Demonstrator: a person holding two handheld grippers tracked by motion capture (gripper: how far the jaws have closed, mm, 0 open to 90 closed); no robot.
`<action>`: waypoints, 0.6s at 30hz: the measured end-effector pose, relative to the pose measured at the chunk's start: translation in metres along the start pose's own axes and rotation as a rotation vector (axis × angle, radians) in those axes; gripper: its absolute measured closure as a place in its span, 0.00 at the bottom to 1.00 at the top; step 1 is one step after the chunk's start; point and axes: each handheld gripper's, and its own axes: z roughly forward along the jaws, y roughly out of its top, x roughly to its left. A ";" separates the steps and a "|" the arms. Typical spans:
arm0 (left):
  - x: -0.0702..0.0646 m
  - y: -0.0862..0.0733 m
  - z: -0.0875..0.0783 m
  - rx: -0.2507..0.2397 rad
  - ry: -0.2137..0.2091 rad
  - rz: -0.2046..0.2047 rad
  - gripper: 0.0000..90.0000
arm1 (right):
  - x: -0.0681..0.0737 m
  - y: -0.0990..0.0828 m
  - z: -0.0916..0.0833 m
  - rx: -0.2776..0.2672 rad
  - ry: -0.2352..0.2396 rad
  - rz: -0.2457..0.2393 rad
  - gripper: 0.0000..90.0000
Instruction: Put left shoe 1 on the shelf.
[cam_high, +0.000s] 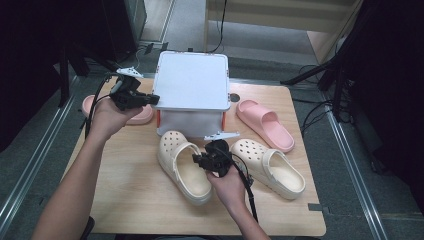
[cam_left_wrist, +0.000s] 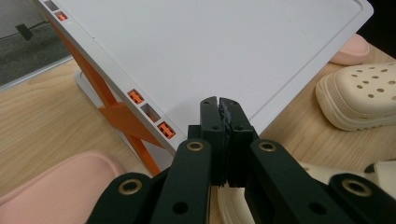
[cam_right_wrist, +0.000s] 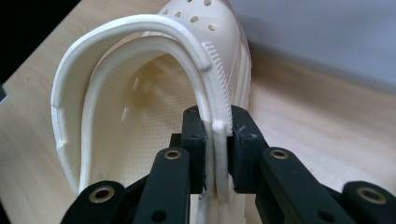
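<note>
The side wall and strap of the left cream clog (cam_right_wrist: 154, 107) are clamped between the jaws of the right gripper (cam_high: 200, 161), near the middle of the worktop (cam_high: 135, 200). The left gripper (cam_high: 152, 98), jaws clenched with nothing visibly between them, is held at the left edge of the white box lid (cam_high: 192, 80).

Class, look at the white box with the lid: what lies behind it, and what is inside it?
Behind the white box only grey floor and a black cable show. Its lid is lifted at one edge by the left gripper; the inside is hidden.
</note>
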 end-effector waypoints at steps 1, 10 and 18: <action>0.000 0.000 0.000 -0.003 0.001 0.000 0.99 | 0.000 0.002 0.000 -0.003 -0.001 0.003 0.88; -0.001 0.000 0.000 -0.004 0.011 0.013 0.99 | -0.015 0.033 0.016 -0.060 -0.056 0.052 0.88; -0.001 -0.002 0.000 -0.010 0.007 0.017 0.99 | -0.029 0.048 0.042 -0.119 -0.084 0.154 0.88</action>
